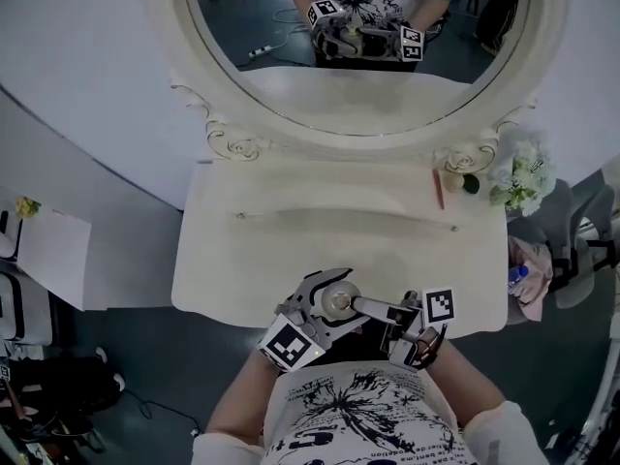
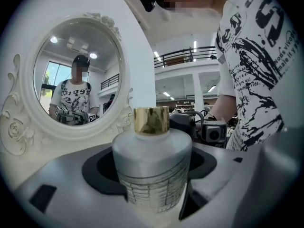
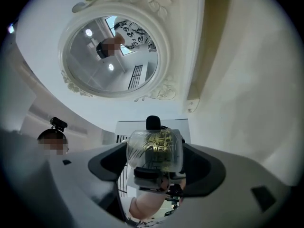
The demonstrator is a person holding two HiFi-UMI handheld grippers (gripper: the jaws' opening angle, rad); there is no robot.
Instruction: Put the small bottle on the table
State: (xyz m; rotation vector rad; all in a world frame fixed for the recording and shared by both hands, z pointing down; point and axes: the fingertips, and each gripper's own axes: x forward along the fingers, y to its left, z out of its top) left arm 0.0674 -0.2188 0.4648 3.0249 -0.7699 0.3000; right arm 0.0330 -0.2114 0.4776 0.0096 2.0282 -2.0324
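The small bottle (image 1: 339,302) has a frosted body and a gold cap, and it hangs just over the front edge of the cream dressing table (image 1: 291,250). In the left gripper view the bottle (image 2: 153,167) stands upright with my left gripper (image 2: 154,186) shut on its body. From the other side my right gripper (image 1: 362,307) reaches in. In the right gripper view one end of the bottle (image 3: 155,151) fills the gap, and the right gripper (image 3: 155,161) is shut on it. My left gripper (image 1: 324,300) sits at the bottle's left.
An oval mirror (image 1: 354,37) in a carved frame rises at the back of the table. At the back right lie a red stick (image 1: 438,190), a small dark object (image 1: 471,184) and white flowers (image 1: 523,177). A chair with pink cloth (image 1: 533,269) stands right; paper (image 1: 53,255) lies left.
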